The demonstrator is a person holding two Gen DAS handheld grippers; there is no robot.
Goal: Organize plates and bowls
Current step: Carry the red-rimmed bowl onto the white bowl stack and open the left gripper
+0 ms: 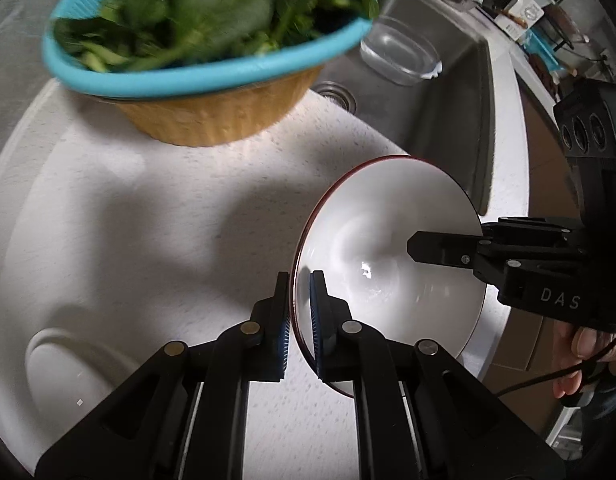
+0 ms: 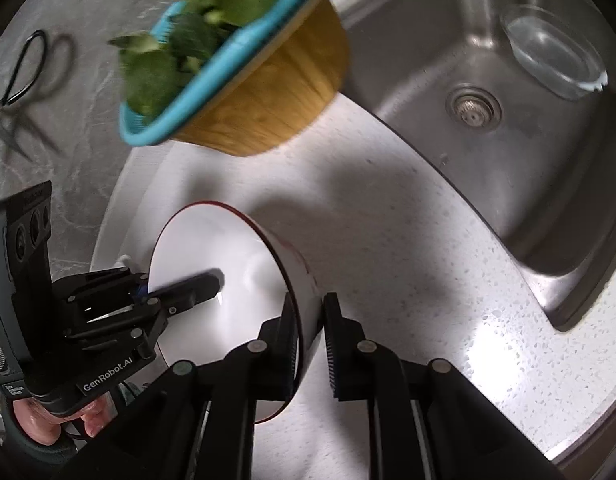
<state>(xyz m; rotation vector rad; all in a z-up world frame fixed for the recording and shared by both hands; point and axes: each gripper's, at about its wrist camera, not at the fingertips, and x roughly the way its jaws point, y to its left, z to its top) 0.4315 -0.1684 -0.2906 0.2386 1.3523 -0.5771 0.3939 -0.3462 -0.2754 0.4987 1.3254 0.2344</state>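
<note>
You've got the white bowl (image 1: pixel 388 256) tilted above the speckled counter (image 1: pixel 167 216) beside the sink (image 2: pixel 508 128), left tongs (image 1: pixel 299 320) clamped tight on its near rim, right tongs (image 2: pixel 310 344), marked "DAS", pinching the opposite wall, "GenRobot.AI" showing on the left one.

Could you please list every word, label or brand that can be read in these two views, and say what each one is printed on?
"DAS": on the black body of the right gripper, seen from the left wrist; further letters are cut off.
"GenRobot.AI": on the body of the left gripper, seen from the right wrist.
Small label beneath it: too small to read.
Boxes on the far counter: print too blurred.
</note>
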